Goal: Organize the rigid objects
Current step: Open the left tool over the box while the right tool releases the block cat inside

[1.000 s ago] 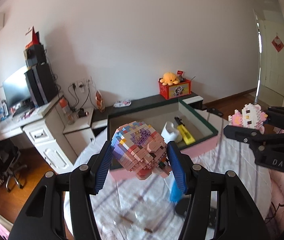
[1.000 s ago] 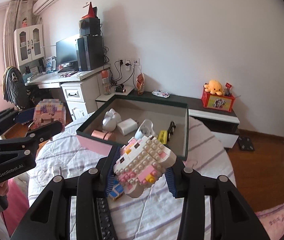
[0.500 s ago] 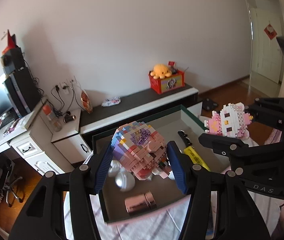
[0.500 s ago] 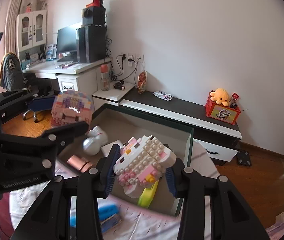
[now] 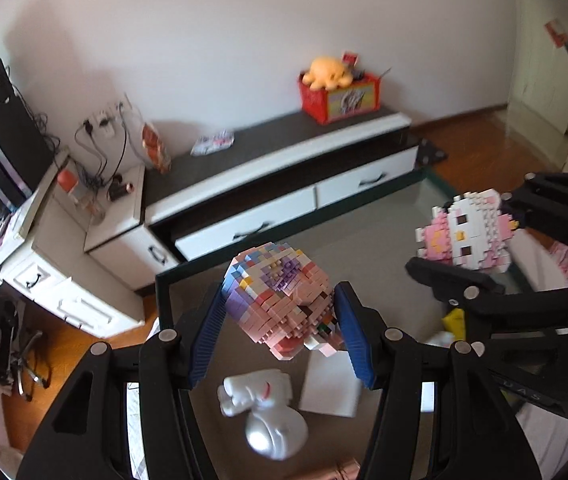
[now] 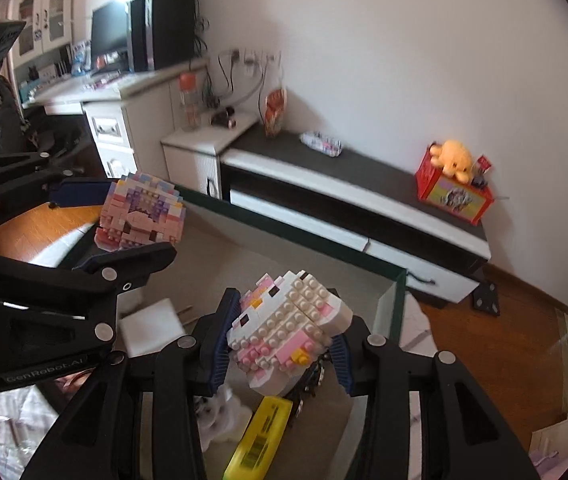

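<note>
Both tools have swung in from over the striped bedding and now hang above the green-rimmed tray (image 5: 188, 270). Left tool (image 5: 280, 318) clamps the pastel block figure (image 5: 280, 304); right tool (image 6: 284, 344) grips the pink-and-white block cat (image 6: 287, 328). Both tilt steeply down: drop-off looks close.

Left wrist fisheye sat just behind left hand-held gripper (image 5: 280, 312), looked steeply down along black fingers into open dark-green-rimmed box (image 5: 162, 300), close above it. Right wrist fisheye sat likewise behind right hand-held gripper (image 6: 284, 340), same downward tilt, same box (image 6: 397, 300) close below. Each view caught other gripper at its side edge: right one (image 5: 471, 248) in left view, left one (image 6: 136, 224) in right view. Both shared white wall, low black-topped white cabinet (image 5: 284, 152) (image 6: 347, 188), red box with orange plush (image 5: 339, 92) (image 6: 453, 182).
</note>
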The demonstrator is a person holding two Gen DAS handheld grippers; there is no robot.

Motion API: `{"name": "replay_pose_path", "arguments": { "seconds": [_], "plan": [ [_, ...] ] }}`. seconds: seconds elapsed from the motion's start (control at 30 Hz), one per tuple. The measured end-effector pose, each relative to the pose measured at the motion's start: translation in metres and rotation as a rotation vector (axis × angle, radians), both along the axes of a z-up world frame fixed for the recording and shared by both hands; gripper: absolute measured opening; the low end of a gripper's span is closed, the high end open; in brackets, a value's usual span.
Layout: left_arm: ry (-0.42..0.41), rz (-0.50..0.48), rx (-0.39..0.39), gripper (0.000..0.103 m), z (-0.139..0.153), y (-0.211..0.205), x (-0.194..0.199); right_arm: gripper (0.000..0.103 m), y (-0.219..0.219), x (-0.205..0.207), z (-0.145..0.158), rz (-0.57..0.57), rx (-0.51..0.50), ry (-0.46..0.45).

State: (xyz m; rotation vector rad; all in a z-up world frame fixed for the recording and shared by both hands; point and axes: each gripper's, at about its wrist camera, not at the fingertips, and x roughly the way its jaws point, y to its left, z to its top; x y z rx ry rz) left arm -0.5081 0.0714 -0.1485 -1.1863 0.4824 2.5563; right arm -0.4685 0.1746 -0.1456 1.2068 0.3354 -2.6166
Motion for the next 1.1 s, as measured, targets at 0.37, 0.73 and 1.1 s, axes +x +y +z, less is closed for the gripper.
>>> {"name": "replay_pose_path", "arguments": {
  "seconds": [0.37,0.73,1.1],
  "plan": [
    [-0.043,0.045,-0.069,0.058,-0.037,0.001,-0.014,0.043,0.0,-0.027,-0.038,-0.001,0.009,-0.105],
    [0.016,0.081,-0.068,0.084,-0.027,-0.01,-0.002,0.043,0.002,-0.024,-0.034,-0.006,-0.06,-0.103],
    [0.114,0.164,-0.027,0.101,0.005,-0.045,0.04,0.073,-0.007,-0.006,-0.021,0.001,-0.094,-0.054]
  ]
}}
